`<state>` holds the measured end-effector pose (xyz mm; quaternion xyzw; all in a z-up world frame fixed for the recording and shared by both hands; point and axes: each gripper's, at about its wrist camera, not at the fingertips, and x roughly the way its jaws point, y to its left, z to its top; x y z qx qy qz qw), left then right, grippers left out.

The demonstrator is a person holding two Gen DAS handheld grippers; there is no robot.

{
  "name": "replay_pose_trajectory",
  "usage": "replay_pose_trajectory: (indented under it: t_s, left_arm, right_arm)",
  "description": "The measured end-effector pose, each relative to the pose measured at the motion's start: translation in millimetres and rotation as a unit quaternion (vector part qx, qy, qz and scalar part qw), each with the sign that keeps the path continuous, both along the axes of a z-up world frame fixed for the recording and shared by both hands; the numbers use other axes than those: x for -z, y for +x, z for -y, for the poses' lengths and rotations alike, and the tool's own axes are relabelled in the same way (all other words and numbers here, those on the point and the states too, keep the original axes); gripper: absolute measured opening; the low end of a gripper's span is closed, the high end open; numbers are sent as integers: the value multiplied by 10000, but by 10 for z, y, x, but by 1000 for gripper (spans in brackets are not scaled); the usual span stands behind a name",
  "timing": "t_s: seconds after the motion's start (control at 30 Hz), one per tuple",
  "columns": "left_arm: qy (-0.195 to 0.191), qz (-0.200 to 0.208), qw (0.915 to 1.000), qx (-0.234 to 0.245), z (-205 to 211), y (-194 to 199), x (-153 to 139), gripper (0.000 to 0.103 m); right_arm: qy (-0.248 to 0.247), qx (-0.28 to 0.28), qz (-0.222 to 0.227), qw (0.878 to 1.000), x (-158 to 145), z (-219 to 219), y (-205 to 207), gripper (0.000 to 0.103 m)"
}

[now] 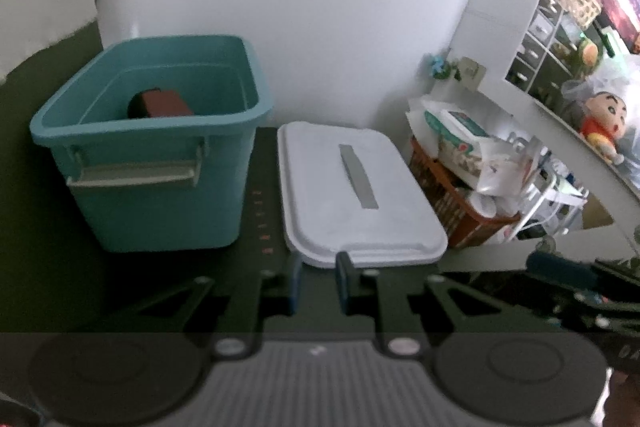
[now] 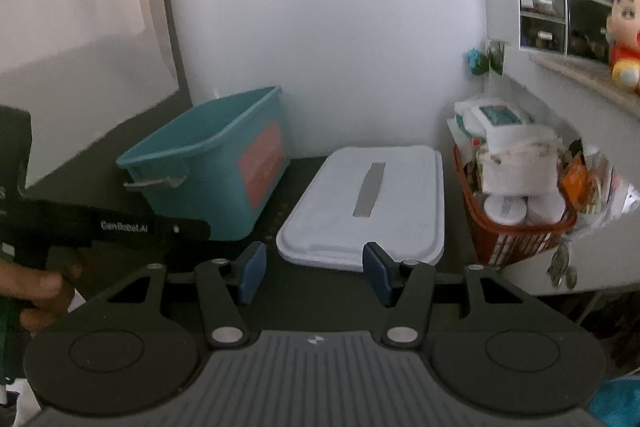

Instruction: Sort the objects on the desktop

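Observation:
A teal bin (image 1: 160,187) with a grey handle stands on the dark table at the left, and a red and black object (image 1: 160,103) lies inside it. To its right a white lid (image 1: 360,195) with a grey strip lies flat. My left gripper (image 1: 320,281) hovers just before the lid's near edge, its blue pads close together with nothing between them. In the right wrist view my right gripper (image 2: 315,273) stands open and empty, in front of the near edge of the white lid (image 2: 372,203). The teal bin (image 2: 212,179) shows a red label on its side.
An orange basket (image 2: 516,239) stuffed with packets and rolls stands right of the lid, by a white ledge. A plush doll (image 1: 602,125) sits on that ledge, with drawer units behind. A hand (image 2: 36,291) holds the left tool's black body (image 2: 152,227) at the left. A white wall stands behind the table.

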<state>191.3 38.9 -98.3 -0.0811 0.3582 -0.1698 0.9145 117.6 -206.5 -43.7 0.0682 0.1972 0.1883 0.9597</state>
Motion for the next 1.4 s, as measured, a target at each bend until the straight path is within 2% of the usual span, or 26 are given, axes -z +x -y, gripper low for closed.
replay_pose_trajectory:
  t_s: [0.23,0.53,0.7,0.87,1.1,1.23,1.4]
  left_arm:
    - [41,-133,9999,-17,9,58,84,20]
    - [18,-240,9997,-86,28,161,178,20]
    - [-52,-236,9996,-160,20,192,183,20]
    - [-81,-257,9992,-286,1,292,229,20]
    - [2,-141,9993,-360,73,422,290,20]
    - [330,15,9991,-282,207,479,364,20]
    - [252,-35,9994,-231,281,578,450,20]
  right_arm:
    - [-60,-63,-336,9994,357,-75,144,58]
    - [257,-59,-386,9989,511,-3,332,60]
    - [313,-110,-133,9994,488,3,375,70]
    - [660,-22,-144,9977,505,120,498,79]
    - [356,122,-62,9993,551,185,726,85]
    - [367,179,-176,9990,670,235,819,85]
    - [297,381,-195,9986,737,292,913,85]
